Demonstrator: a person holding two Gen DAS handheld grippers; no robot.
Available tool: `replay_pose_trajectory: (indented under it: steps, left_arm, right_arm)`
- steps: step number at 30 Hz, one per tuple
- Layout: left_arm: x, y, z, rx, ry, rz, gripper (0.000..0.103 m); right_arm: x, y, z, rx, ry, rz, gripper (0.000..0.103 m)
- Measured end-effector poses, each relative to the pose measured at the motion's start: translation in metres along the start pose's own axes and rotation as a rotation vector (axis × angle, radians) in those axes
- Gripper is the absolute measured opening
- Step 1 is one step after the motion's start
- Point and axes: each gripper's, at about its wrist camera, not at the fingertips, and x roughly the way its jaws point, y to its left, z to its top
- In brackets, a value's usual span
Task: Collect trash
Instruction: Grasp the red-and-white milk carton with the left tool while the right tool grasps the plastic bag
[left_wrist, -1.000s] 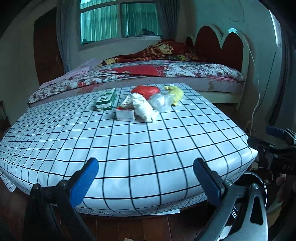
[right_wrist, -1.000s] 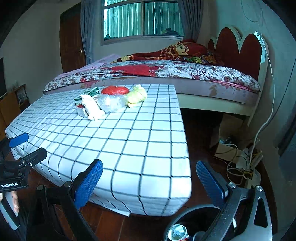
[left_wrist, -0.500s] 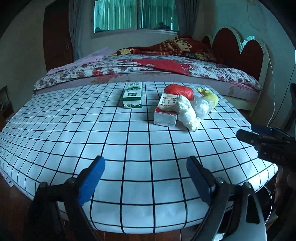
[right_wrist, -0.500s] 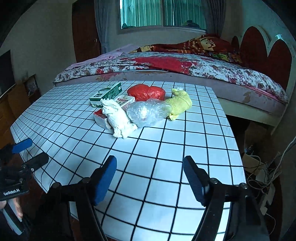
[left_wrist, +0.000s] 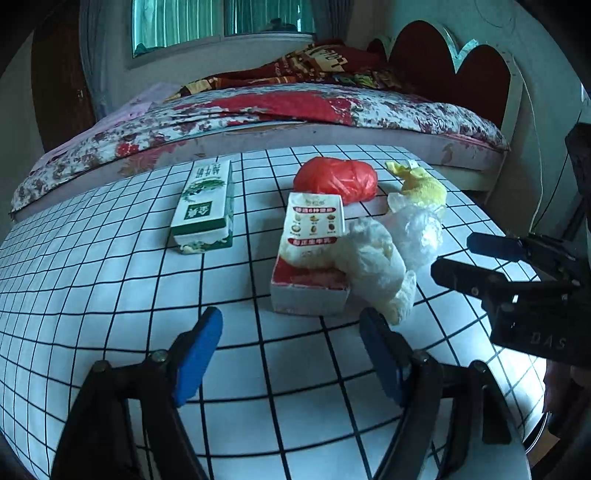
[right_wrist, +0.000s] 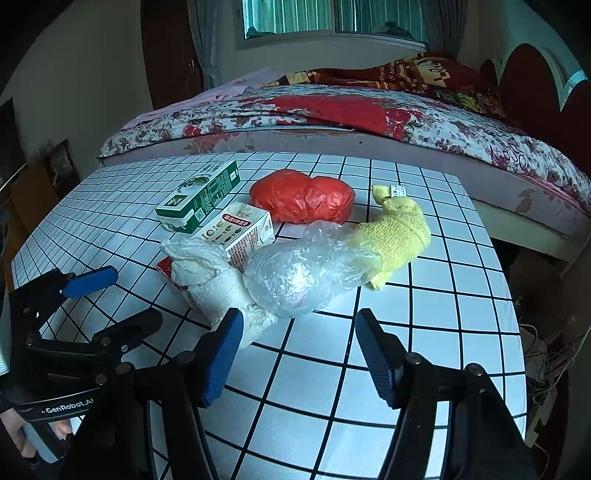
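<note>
left gripper (left_wrist: 290, 354): we narrow it, empty, short of the red carton (left_wrist: 312, 258) for grabbing.
right gripper (right_wrist: 297, 354): closing, empty, just short of the clear bag (right_wrist: 295, 275) beside that carton.

Dim daylight is coming through the window (left_wrist: 221, 26), glaring off the bench (right_wrist: 424, 332); fisheye edges are bending and darkening.

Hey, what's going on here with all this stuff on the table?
A person holds two grippers over a checkered table of trash. The left gripper, jaws closing, nears the red-and-white carton. The right gripper, also closing, nears the clear plastic bag. Neither holds anything yet.
</note>
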Motion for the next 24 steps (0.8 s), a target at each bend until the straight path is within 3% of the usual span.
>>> replay_pose_trajectory:
  steps: [8, 10, 13, 20, 23, 24]
  left_arm:
    - [0.028, -0.001, 0.016, -0.022, 0.041, -0.065, 0.076]
    - [0.032, 0.001, 0.016, -0.039, 0.054, -0.093, 0.057]
    - [0.031, 0.004, 0.013, -0.066, 0.045, -0.107, 0.054]
    - [0.008, 0.022, 0.003, -0.116, -0.021, -0.018, 0.053]
    - [0.006, 0.029, 0.001, -0.131, -0.028, 0.002, 0.053]
    - [0.004, 0.030, 0.000, -0.131, -0.031, 0.008, 0.053]
  right_arm:
    - [0.024, -0.013, 0.016, 0.036, 0.023, 0.003, 0.065]
    - [0.027, -0.015, 0.017, 0.047, 0.030, 0.018, 0.064]
    - [0.032, -0.012, 0.018, 0.038, 0.035, 0.024, 0.061]
    - [0.038, -0.009, 0.024, 0.041, 0.014, 0.014, 0.061]
    - [0.049, -0.007, 0.028, 0.050, 0.044, 0.031, 0.061]
    - [0.050, -0.006, 0.028, 0.045, 0.048, 0.034, 0.049]
